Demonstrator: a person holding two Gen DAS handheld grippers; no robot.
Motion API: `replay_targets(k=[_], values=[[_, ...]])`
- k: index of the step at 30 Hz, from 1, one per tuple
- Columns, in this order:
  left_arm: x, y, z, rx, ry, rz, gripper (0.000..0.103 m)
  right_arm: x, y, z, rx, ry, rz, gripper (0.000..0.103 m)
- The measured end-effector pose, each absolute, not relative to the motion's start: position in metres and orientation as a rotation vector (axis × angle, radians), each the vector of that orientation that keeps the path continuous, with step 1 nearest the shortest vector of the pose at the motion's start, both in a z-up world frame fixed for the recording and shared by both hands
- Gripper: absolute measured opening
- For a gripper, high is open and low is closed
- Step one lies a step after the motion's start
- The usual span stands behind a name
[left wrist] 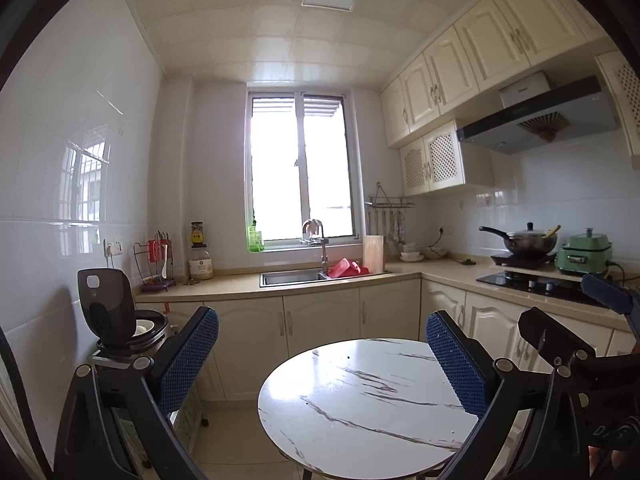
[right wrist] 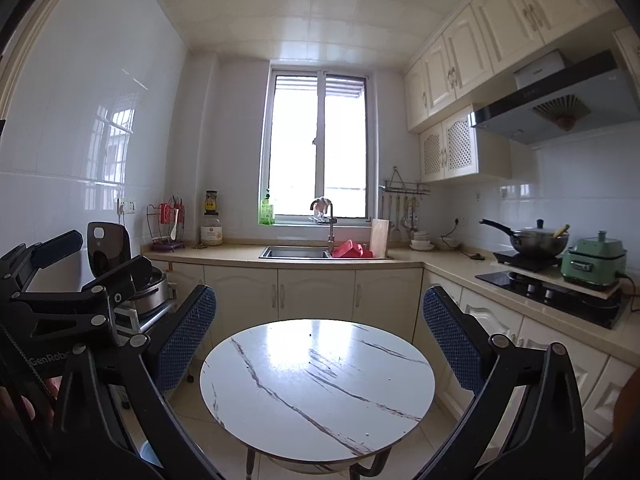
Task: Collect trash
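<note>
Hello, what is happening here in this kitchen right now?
A person holds two grippers over a round marble table, both facing the sink and window. The left gripper and right gripper are open and hold nothing. Only tiny dark specks show on the tabletop; no clear piece of trash is visible, so collecting has not visibly started.

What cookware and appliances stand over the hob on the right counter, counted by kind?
Lidded pan: 1
Black induction plate: 1
Green electric cooker: 1
Total: 3
</note>
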State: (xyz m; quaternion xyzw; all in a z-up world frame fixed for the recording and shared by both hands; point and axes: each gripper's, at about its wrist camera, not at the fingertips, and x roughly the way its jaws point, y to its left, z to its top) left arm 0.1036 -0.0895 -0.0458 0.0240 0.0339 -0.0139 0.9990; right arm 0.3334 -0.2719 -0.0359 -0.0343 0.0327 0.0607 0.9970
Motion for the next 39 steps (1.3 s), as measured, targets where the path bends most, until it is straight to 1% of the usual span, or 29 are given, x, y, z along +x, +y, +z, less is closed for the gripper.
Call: replay_targets(k=[11, 21, 39], values=[[0.092, -0.107, -0.066, 0.053, 0.061, 0.004, 0.102, 0.332, -0.282, -0.048, -0.054, 0.091, 0.124, 0.103], [0.105, -0.117, -0.061, 0.052, 0.059, 0.017, 0.102, 0.334, -0.283, -0.052, -0.056, 0.104, 0.124, 0.103], [0.113, -0.120, -0.076, 0.062, 0.053, 0.022, 0.102, 0.336, -0.283, -0.054, -0.050, 0.124, 0.125, 0.103]])
